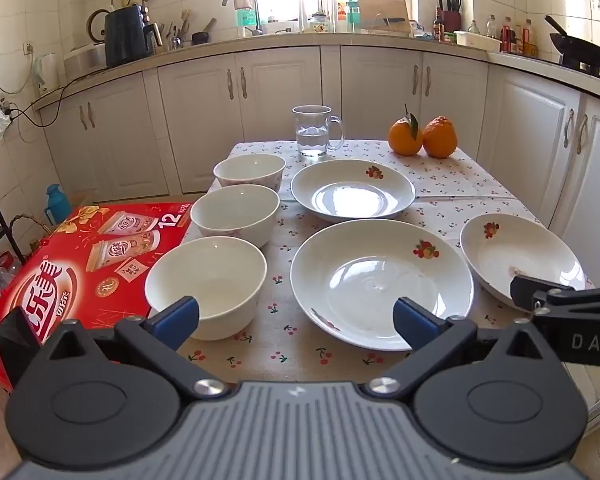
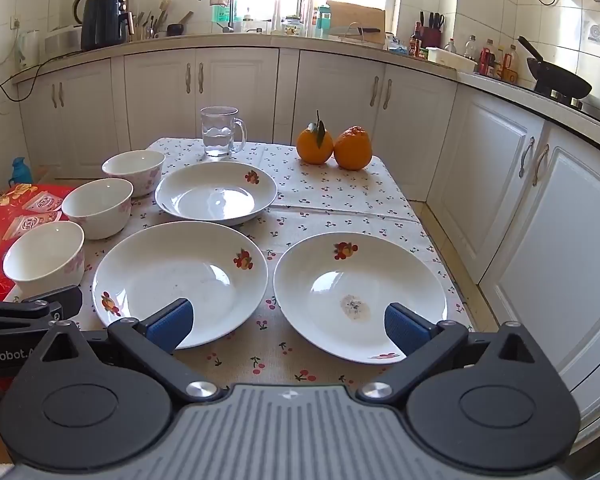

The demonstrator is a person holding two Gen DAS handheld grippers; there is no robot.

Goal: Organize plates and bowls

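Three white bowls stand in a row along the table's left edge: near point(image 1: 208, 280) point(image 2: 44, 258), middle point(image 1: 236, 214) point(image 2: 98, 206), far point(image 1: 250, 170) point(image 2: 134, 170). Three white fruit-print plates lie beside them: far point(image 1: 352, 190) point(image 2: 216, 192), middle point(image 1: 380, 284) point(image 2: 180, 280), and right point(image 1: 520, 256) point(image 2: 360, 296), which has a brown stain. My left gripper point(image 1: 296, 320) is open and empty, above the near edge between the near bowl and the middle plate. My right gripper point(image 2: 288, 326) is open and empty, between the middle and right plates.
A glass mug of water point(image 1: 314, 130) point(image 2: 220, 132) and two oranges point(image 1: 422, 136) point(image 2: 334, 146) stand at the table's far end. A red carton point(image 1: 80, 264) point(image 2: 4, 220) sits left of the table. White cabinets point(image 2: 500, 184) run along the back and right.
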